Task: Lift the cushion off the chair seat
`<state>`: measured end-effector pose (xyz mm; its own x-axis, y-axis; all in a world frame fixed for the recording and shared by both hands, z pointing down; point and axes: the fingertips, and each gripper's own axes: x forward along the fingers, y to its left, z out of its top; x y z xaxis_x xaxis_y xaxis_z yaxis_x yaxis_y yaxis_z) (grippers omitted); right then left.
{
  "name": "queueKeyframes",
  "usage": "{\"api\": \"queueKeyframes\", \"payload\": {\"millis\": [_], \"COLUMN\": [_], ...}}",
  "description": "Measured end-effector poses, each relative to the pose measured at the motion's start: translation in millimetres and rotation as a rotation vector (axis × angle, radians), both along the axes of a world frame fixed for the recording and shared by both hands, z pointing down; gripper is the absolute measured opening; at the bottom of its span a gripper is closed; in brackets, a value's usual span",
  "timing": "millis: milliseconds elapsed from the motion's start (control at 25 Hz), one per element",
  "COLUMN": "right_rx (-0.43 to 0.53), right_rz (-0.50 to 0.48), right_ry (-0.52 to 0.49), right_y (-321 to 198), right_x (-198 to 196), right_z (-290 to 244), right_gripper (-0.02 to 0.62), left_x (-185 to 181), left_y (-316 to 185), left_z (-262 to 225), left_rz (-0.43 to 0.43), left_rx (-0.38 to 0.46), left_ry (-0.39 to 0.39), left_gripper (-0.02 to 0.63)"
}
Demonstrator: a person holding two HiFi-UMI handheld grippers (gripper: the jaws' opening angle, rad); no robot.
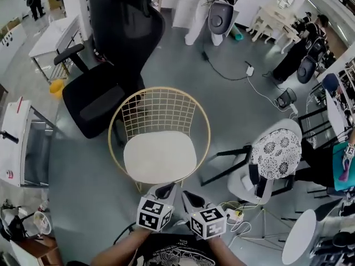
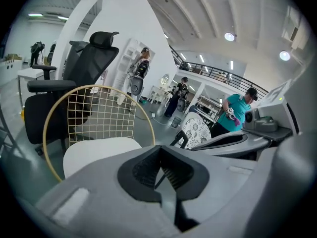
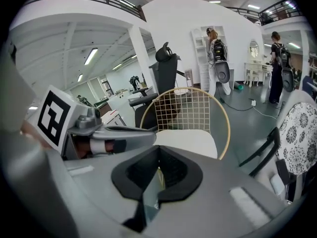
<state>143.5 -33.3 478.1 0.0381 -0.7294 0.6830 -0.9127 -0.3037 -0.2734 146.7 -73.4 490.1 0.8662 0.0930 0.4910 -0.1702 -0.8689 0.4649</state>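
A white cushion (image 1: 160, 157) lies flat on the seat of a gold wire chair (image 1: 161, 108) in the middle of the head view. Both grippers hover just in front of the chair's near edge, apart from the cushion. My left gripper (image 1: 165, 191) is shut with nothing between its jaws; in its own view the gripper (image 2: 161, 171) points at the cushion (image 2: 96, 152), which lies ahead and to the left. My right gripper (image 1: 192, 199) is beside it and also looks shut and empty. The right gripper (image 3: 158, 173) faces the cushion (image 3: 185, 143) from the front.
A black office chair (image 1: 111, 65) stands behind and left of the wire chair. A white chair with a patterned cushion (image 1: 275, 153) stands to the right, with a round white table (image 1: 299, 238) near it. Cables trail on the grey floor (image 1: 227, 71). People stand further off.
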Motion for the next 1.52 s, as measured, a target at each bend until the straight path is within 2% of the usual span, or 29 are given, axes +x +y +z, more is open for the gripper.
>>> {"api": "queueKeyframes", "payload": {"millis": [240,440,680,800,1000,1120,1240,1440,1520], "right_rx": [-0.040,-0.059,-0.070,-0.078,-0.080,-0.099,-0.121,-0.152,-0.165], "right_rz": [-0.084,-0.161,-0.341,-0.414,-0.468,-0.518,-0.569,-0.629,-0.642], "right_ry": [0.008,-0.055,-0.101,-0.116,-0.133,-0.146,-0.136,-0.112,-0.107], "right_y": [-14,-7,7,-6,-27,-22,-17,-7,-2], "right_x": [6,3,-3,1,6,3,3,11,16], "right_z": [14,18,48,63,79,92,105,124,130], "right_gripper": [0.000,0.000,0.000,0.000,0.000,0.000,0.000,0.000,0.000], "left_x": [5,-5,-14,-18,-24,-25,-27,-37,-37], "left_y": [-13,1,27,25,4,8,11,10,12], "left_z": [19,31,73,92,118,141,167,206,219], "left_rz": [-0.056,-0.118,-0.293,-0.367,-0.513,-0.559,-0.576,-0.667,-0.701], "left_rx": [-0.049,-0.126,-0.236,-0.288,-0.393,-0.458,-0.511,-0.563,-0.603], "left_ry": [0.022,-0.006,-0.025,-0.037,0.000,0.032,0.050,0.087,0.112], "left_gripper": [-0.003,-0.003,-0.002,-0.002,-0.002,0.000,0.058,0.064,0.107]}}
